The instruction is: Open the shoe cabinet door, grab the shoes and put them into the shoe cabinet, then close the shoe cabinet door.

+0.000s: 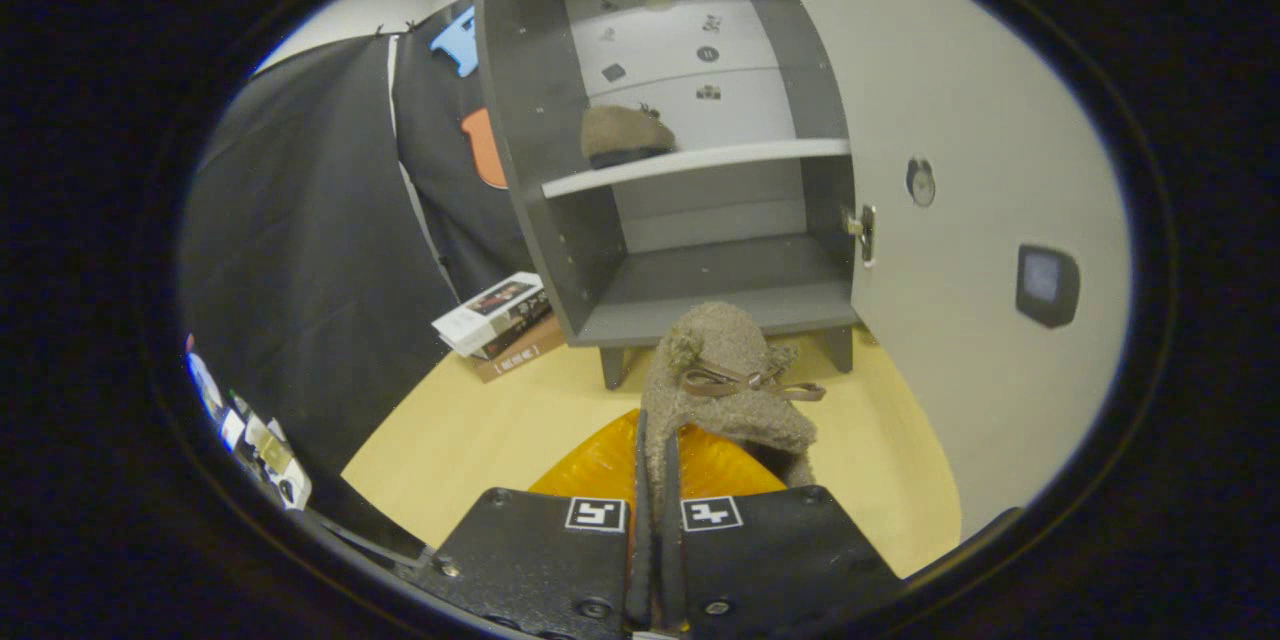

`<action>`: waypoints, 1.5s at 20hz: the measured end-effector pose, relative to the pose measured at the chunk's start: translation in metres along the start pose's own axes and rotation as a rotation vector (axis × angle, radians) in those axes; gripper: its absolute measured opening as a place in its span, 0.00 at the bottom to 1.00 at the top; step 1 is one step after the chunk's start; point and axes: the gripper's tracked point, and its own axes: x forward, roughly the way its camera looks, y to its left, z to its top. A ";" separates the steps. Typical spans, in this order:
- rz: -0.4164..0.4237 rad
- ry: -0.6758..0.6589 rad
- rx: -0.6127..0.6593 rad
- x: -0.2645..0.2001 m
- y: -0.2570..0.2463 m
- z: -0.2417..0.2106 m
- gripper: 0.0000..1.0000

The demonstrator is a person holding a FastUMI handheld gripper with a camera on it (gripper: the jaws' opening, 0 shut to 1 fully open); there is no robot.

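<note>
The shoe cabinet (690, 250) stands open far ahead, its door (960, 220) swung right and one shoe (625, 133) on the middle shelf, while the gripper (653, 480) pinches, closed, what seems only the edge of the fuzzy shoe (725, 390), which could slip free or snag the bottom shelf.

The light is soft and even, rather dim, and seems to come from above. The cabinet (690, 150) beyond the tongs (655, 480) is dark inside, its straight sides bent by the lens. The picture is slightly grainy.
</note>
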 end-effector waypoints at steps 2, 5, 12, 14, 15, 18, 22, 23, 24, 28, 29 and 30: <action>0.039 -0.048 -0.025 -0.019 0.019 0.034 0.07; 0.049 -0.114 -0.059 -0.041 0.034 0.086 0.07; 0.026 -0.146 -0.102 -0.061 0.056 0.176 0.07; 0.004 -0.173 -0.125 -0.064 0.060 0.207 0.07; -0.017 -0.190 -0.148 -0.064 0.059 0.222 0.07; -0.079 -0.230 -0.192 -0.057 0.058 0.259 0.07; -0.120 -0.217 -0.169 -0.026 0.046 0.291 0.07; -0.119 -0.206 -0.148 -0.015 0.042 0.297 0.07; -0.114 -0.195 -0.127 -0.002 0.037 0.303 0.07; -0.212 -0.170 -0.163 0.055 0.002 0.324 0.07; -0.232 -0.163 -0.175 0.068 -0.002 0.329 0.07; -0.236 -0.156 -0.190 0.079 -0.003 0.330 0.07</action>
